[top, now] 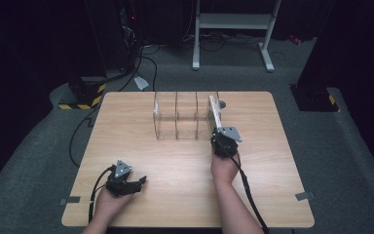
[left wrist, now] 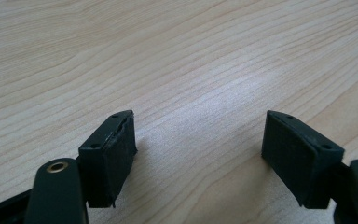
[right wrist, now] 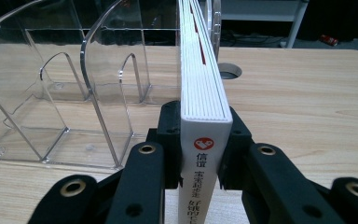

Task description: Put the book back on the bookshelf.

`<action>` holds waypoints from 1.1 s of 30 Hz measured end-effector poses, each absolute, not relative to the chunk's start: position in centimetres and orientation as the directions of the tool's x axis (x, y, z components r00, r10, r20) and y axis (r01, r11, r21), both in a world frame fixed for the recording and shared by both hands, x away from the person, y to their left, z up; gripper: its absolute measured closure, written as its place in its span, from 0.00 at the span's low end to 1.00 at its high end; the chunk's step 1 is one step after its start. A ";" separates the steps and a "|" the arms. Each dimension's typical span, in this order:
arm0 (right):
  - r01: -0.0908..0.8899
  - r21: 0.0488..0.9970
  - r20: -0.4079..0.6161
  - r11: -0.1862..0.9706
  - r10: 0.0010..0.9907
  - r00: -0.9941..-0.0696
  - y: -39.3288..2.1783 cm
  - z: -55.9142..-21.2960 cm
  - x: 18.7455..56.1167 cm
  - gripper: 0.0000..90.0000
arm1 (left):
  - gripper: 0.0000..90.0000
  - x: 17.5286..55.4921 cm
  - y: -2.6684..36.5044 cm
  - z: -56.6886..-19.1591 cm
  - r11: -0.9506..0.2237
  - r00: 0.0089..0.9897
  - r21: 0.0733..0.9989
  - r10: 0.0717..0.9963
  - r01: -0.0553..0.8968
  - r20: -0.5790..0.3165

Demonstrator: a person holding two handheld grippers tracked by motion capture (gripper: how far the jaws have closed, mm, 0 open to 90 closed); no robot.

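Right gripper view: right gripper (right wrist: 204, 154) clamps white book (right wrist: 204, 93) upright at clear acrylic rack's (right wrist: 98, 93) end slot; left gripper (left wrist: 200, 154) open over bare wood table (left wrist: 191, 56).

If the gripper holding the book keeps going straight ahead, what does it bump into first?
Probably the clear acrylic rack: the right gripper is shut on the white book, whose far end already reaches into the rack's rightmost slot. How deep is hard to tell.

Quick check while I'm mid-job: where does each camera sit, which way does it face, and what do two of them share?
High view: above the near side, looking forward and down on the table; both forearms, left gripper, right gripper.
Left gripper view: on the left gripper, facing bare tabletop; open fingers.
Right gripper view: on the right gripper, facing the clear rack; fingers clamp the book.
Shared: high and right gripper views show book and rack.
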State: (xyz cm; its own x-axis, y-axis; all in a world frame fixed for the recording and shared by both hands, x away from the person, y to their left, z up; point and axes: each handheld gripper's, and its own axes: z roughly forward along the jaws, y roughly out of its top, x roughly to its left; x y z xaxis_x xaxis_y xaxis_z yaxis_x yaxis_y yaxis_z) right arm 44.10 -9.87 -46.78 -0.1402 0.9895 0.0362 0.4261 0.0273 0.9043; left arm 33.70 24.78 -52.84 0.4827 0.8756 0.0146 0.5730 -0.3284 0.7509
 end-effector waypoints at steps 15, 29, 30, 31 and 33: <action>0.470 0.882 0.072 0.035 0.975 -0.208 -10.9 -47.3 43.3 0.73 | 0.29 33.7 24.8 -52.8 -0.331 0.484 0.750 0.875 0.573 0.016; 0.526 0.850 0.107 0.033 0.966 -0.235 -11.6 -49.1 42.1 0.81 | 0.30 33.7 24.7 -52.9 -0.326 0.483 0.752 0.875 0.573 0.011; 0.529 0.848 0.114 0.025 0.967 -0.229 -11.5 -49.1 42.1 0.81 | 0.30 33.7 24.8 -52.8 -0.330 0.486 0.751 0.874 0.572 0.015; 0.532 0.847 0.120 0.019 0.967 -0.226 -11.5 -49.1 42.1 0.81 | 0.30 33.7 24.8 -52.8 -0.328 0.484 0.751 0.875 0.572 0.013; 0.532 0.847 0.127 0.011 0.966 -0.223 -11.4 -49.1 42.2 0.81 | 0.30 33.7 24.7 -52.8 -0.329 0.485 0.751 0.875 0.572 0.014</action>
State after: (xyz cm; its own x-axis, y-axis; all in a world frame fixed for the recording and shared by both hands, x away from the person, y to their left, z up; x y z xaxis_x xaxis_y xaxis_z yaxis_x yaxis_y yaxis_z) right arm 42.15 -11.40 -49.12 -0.2231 0.9665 0.1270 0.5317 0.0114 0.8469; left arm 33.71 24.75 -52.84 0.4848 0.8745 0.0135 0.5721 -0.3288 0.7514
